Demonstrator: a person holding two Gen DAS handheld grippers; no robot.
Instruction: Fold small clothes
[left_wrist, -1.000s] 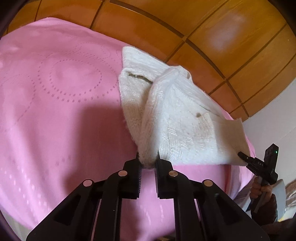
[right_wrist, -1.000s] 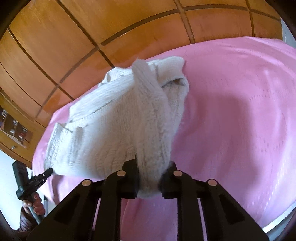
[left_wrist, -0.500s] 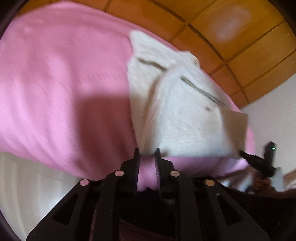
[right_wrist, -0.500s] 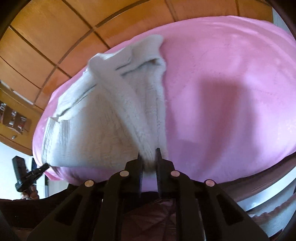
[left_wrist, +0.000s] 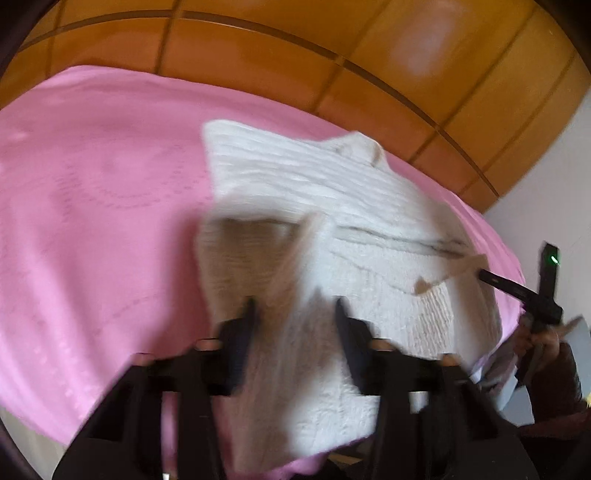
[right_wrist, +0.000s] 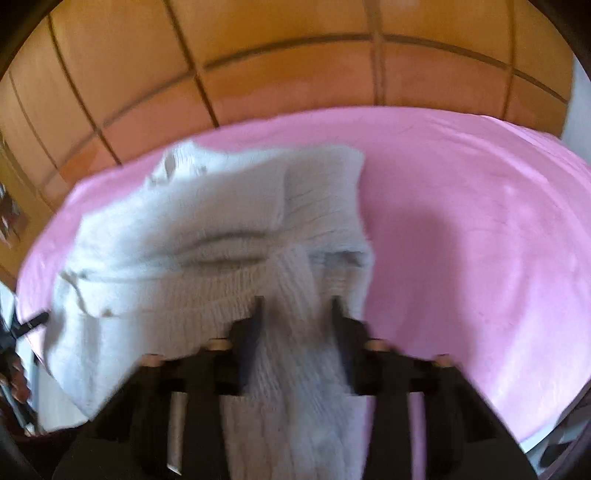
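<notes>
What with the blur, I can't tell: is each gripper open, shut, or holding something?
Left gripper: jaws closing on the white knit garment between them.
Right gripper: shut on the same garment.

left gripper (left_wrist: 295, 314): jaws closing | right gripper (right_wrist: 295, 314): jaws closed, angled down

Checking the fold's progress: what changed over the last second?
The left gripper and right gripper now have the sweater deeper between their jaws, which are closing on it; its near edge has lifted off the bedspread toward the cameras. Its far end stays on the bedspread.
</notes>
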